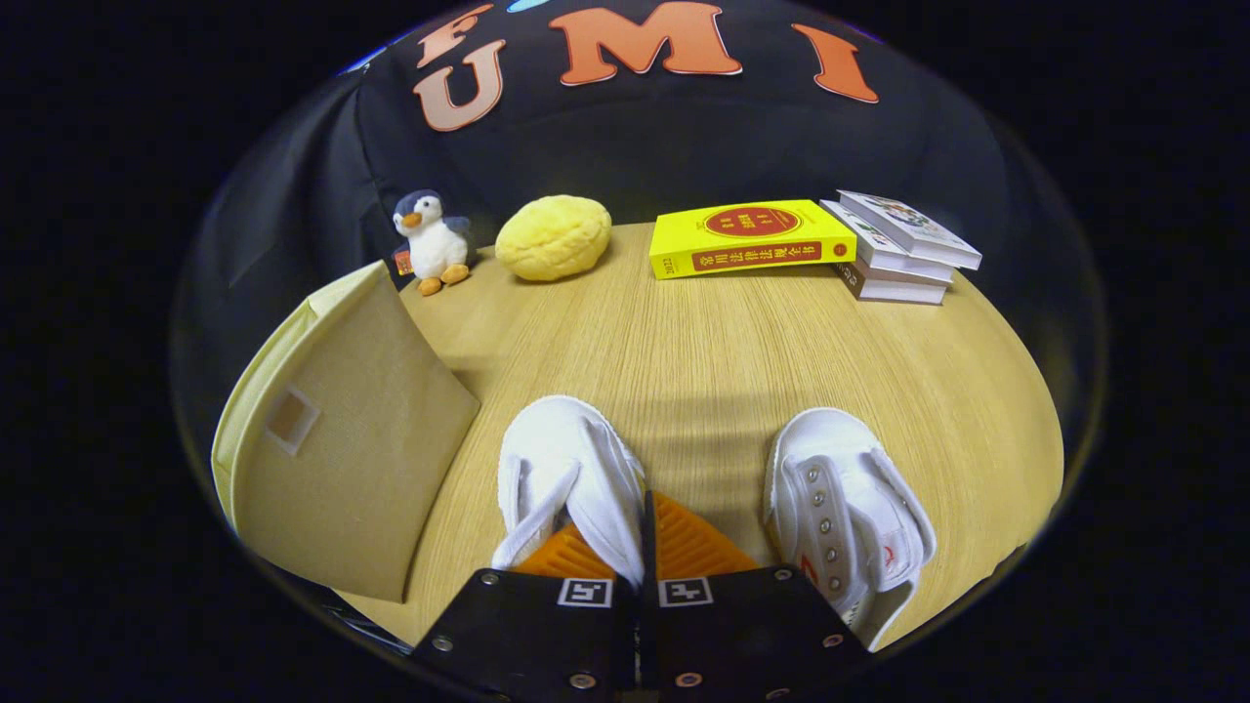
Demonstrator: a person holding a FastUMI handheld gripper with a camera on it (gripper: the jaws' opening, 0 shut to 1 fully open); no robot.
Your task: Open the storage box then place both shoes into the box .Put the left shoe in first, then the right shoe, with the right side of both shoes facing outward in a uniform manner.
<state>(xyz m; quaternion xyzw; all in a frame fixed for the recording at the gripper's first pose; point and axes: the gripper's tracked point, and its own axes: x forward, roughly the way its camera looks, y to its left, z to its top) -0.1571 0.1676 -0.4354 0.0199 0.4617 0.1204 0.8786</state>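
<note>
Two white canvas shoes lie on the wooden table (pixel 703 351), toes pointing away from me. My gripper (pixel 643 513) is shut, with the right side wall of the left-hand shoe (pixel 562 459) pinched between its fingers. One finger sits inside the shoe opening and the other outside it. The second shoe (pixel 840 498) rests just right of the fingers, untouched, its eyelets and strap showing. A beige fabric storage box (pixel 342 459) stands left of the fingers, a flat panel with a small patch facing me; I cannot tell whether it is open.
Along the far edge of the table sit a small plush penguin (pixel 430 244), a yellow bun-shaped cushion (pixel 554 237), a yellow book (pixel 747 237) and a short stack of books (pixel 898 249). Bare wood lies between the shoes and these items.
</note>
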